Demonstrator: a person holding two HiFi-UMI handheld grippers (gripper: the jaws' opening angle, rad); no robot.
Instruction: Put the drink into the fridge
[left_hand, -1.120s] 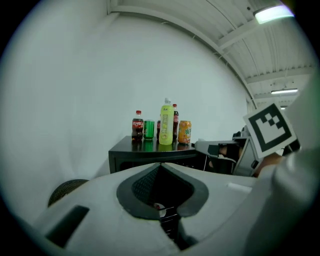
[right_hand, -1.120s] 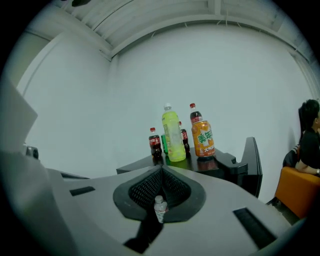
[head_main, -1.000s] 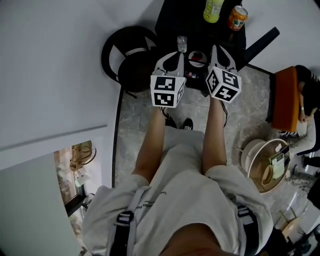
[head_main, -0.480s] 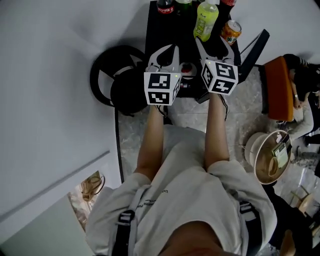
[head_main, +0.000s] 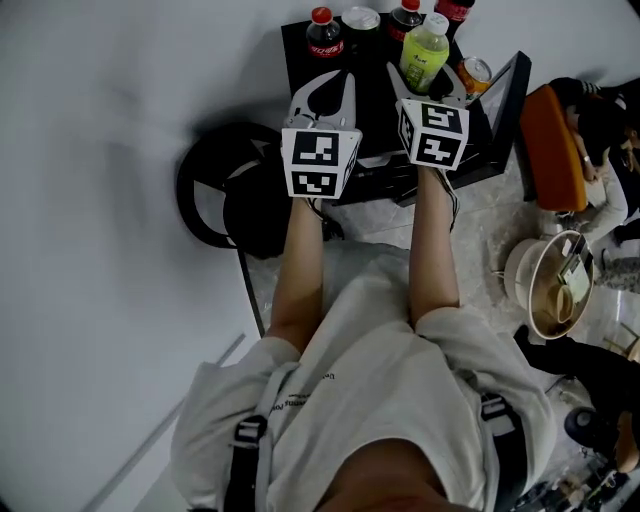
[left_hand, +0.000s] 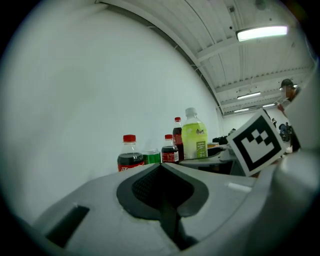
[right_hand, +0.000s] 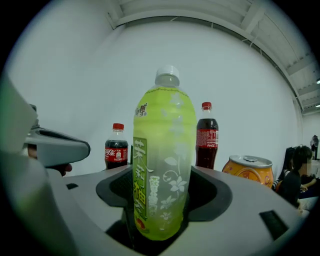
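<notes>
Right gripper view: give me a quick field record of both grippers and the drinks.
right gripper: open, jaws have just been opening; green bottle stands between them, not clamped
left gripper: shut, nothing between its jaws
green bottle: upright on the black table
other drinks: cola bottles behind, orange can to the right

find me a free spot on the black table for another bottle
Free: the tabletop strip in front of the green can, between left tool and green bottle. Crowded: the back row of cola bottles and around the orange can.
</notes>
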